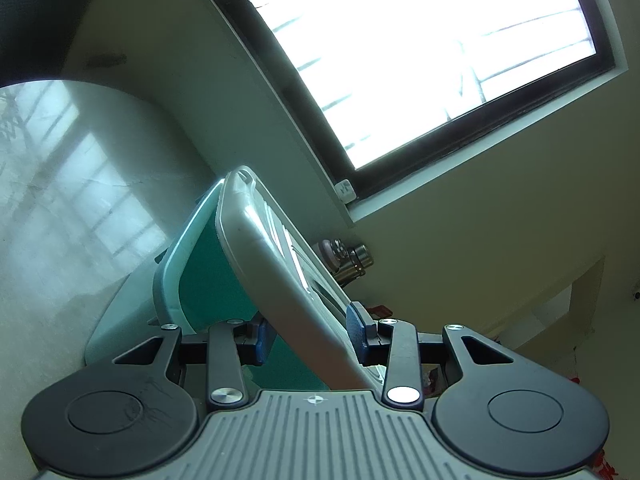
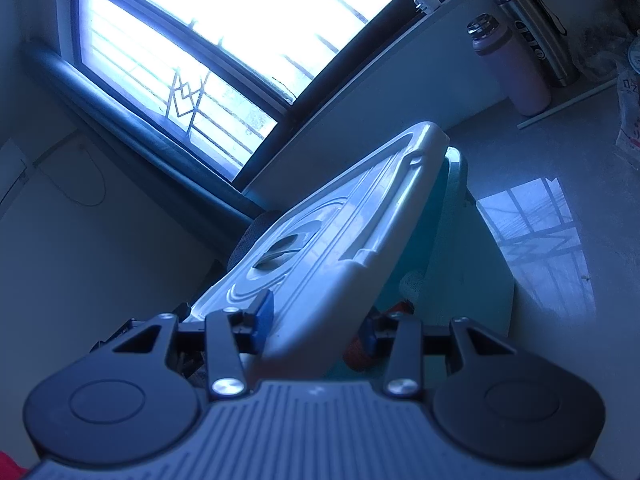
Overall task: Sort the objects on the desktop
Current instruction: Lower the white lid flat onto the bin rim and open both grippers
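Box contents mostly hidden under lid; orange-red item beside right gripper (image 2: 316, 326) too dim to identify; near end of lid cut off by gripper bodies. White lid (image 1: 280, 276) — ribbed, with recessed round handle — tilted above teal box (image 1: 208, 276) on pale tabletop (image 1: 60, 208); left gripper (image 1: 310, 338) and right gripper each clamp lid edge between blue pads; two flasks (image 2: 516, 64) stand far right near window (image 2: 224, 20).

My left wrist camera close behind the white lid (image 1: 276, 280), tilted up at the window (image 1: 420, 52), my right wrist camera close on the lid's other side, both sharing lid, window, flasks (image 2: 516, 64).
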The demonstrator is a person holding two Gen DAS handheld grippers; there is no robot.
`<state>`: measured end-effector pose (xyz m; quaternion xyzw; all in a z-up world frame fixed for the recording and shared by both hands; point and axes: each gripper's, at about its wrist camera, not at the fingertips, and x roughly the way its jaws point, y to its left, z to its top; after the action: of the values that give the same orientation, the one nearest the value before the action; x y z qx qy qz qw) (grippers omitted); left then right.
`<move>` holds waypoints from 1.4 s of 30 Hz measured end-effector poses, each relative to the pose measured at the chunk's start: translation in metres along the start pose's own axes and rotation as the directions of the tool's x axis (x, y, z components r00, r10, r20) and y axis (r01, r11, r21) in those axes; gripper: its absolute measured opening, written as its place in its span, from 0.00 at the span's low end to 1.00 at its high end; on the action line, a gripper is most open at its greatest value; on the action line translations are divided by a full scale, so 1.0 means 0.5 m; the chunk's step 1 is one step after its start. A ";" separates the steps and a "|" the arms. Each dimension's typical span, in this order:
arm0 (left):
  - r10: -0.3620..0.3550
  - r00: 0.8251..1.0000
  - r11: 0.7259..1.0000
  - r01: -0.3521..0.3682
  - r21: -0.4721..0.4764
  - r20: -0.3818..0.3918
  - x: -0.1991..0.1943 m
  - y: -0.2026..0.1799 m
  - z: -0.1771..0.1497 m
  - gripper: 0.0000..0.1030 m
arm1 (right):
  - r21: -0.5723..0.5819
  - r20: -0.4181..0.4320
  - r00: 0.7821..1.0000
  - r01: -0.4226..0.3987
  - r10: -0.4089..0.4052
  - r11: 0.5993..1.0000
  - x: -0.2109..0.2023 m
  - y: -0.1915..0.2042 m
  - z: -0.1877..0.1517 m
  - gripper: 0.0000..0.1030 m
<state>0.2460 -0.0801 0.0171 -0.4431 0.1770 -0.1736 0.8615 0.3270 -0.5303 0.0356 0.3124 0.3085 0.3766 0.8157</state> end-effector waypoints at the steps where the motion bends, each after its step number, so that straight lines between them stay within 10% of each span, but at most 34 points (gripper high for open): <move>1: 0.002 1.000 1.000 -0.002 0.001 0.001 0.000 0.000 -0.001 0.37 | 0.002 -0.001 1.000 0.000 0.000 1.000 0.001 -0.002 0.001 0.43; 15: 0.050 0.998 0.999 -0.050 -0.001 -0.025 0.018 -0.004 0.009 0.41 | -0.006 -0.003 0.999 0.046 -0.046 0.999 0.022 -0.003 -0.002 0.49; 20: 0.093 0.994 0.995 -0.092 0.036 -0.048 0.026 -0.018 0.017 0.71 | -0.102 -0.013 0.989 0.143 -0.145 0.984 0.022 0.028 -0.007 0.59; 26: 0.076 0.996 0.996 -0.074 0.046 -0.044 0.023 -0.026 0.026 0.72 | -0.162 0.006 0.970 0.239 -0.242 0.957 0.007 0.057 -0.004 0.78; 42: 0.092 0.995 0.995 -0.091 0.026 -0.032 -0.013 -0.027 0.013 0.72 | -0.146 0.004 0.946 0.322 -0.325 0.935 -0.028 0.062 -0.036 0.80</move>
<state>0.2413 -0.0801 0.0326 -0.4208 0.2092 -0.1434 0.8710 0.2931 -0.5205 0.0516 0.1936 0.3359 0.2620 0.8838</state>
